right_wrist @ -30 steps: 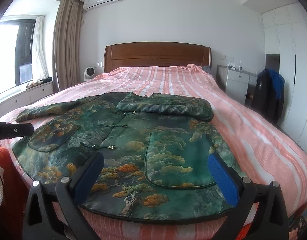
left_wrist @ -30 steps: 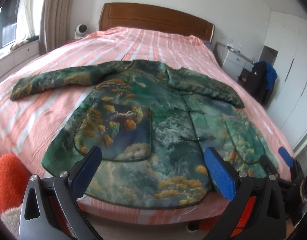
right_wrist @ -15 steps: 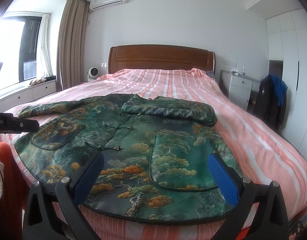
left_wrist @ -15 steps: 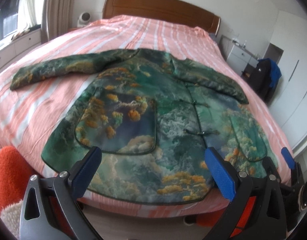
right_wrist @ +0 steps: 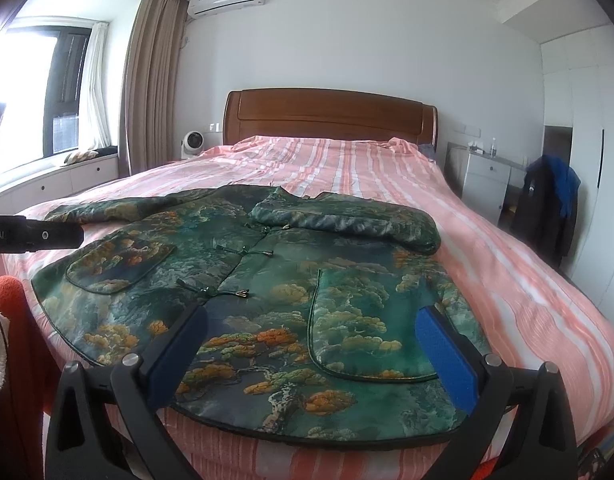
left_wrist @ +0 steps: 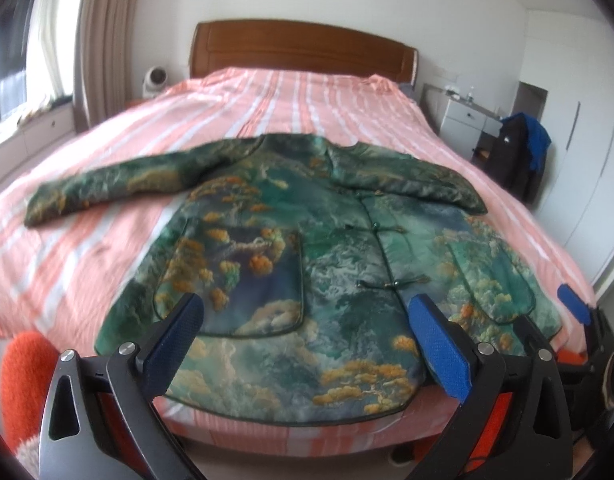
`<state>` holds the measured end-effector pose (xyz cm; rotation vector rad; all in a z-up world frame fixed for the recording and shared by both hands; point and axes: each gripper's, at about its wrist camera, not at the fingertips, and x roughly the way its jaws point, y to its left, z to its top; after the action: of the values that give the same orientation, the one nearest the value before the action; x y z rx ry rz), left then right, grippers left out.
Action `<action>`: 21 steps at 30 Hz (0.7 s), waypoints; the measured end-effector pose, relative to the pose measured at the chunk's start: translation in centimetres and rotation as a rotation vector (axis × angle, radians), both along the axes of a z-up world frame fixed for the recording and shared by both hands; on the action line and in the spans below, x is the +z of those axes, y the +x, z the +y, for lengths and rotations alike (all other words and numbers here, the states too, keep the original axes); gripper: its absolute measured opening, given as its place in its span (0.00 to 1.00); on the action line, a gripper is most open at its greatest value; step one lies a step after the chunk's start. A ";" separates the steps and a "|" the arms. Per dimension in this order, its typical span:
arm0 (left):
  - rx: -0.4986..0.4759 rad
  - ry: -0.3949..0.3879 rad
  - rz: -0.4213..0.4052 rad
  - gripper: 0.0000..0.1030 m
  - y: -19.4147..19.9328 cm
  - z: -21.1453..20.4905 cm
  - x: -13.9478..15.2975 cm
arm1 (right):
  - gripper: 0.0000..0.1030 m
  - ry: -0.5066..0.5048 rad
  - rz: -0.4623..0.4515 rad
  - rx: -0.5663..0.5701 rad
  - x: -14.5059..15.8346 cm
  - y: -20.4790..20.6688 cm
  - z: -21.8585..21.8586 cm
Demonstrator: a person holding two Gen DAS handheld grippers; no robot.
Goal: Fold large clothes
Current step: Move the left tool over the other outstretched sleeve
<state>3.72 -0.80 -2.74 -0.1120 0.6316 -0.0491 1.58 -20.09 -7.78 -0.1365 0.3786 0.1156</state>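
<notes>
A green jacket (left_wrist: 327, 248) with orange and gold tree patterns lies face up on the bed, hem at the near edge. Its left sleeve (left_wrist: 107, 184) is stretched out to the left; its right sleeve (right_wrist: 347, 220) is folded across the chest. My left gripper (left_wrist: 303, 340) is open and empty, hovering above the hem. My right gripper (right_wrist: 311, 344) is open and empty above the hem near the right pocket (right_wrist: 367, 320); it also shows at the right edge of the left wrist view (left_wrist: 575, 308).
The bed (right_wrist: 527, 280) has a pink striped cover and a wooden headboard (right_wrist: 331, 116). A white nightstand (right_wrist: 487, 176) and a dark coat (right_wrist: 547, 208) stand to the right. A small fan (right_wrist: 193, 142) and a window bench are at the left.
Both grippers stay open and empty. The left view has tilted up and pulled back a little from the jacket. The right view has risen slightly.
</notes>
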 end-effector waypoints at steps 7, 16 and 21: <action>-0.046 0.060 -0.045 0.99 -0.3 -1.0 0.6 | 0.99 0.002 0.003 0.001 -0.1 0.0 0.0; -0.011 0.057 -0.037 1.00 0.0 -0.1 0.9 | 0.99 0.002 0.015 0.001 -0.4 0.2 0.1; 0.031 0.031 -0.048 1.00 0.2 1.1 1.4 | 0.99 0.000 0.014 0.001 -0.4 0.2 0.2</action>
<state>3.92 0.32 -1.38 -0.0908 0.5828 -0.0125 1.75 -19.94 -8.17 -0.1358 0.3928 0.1180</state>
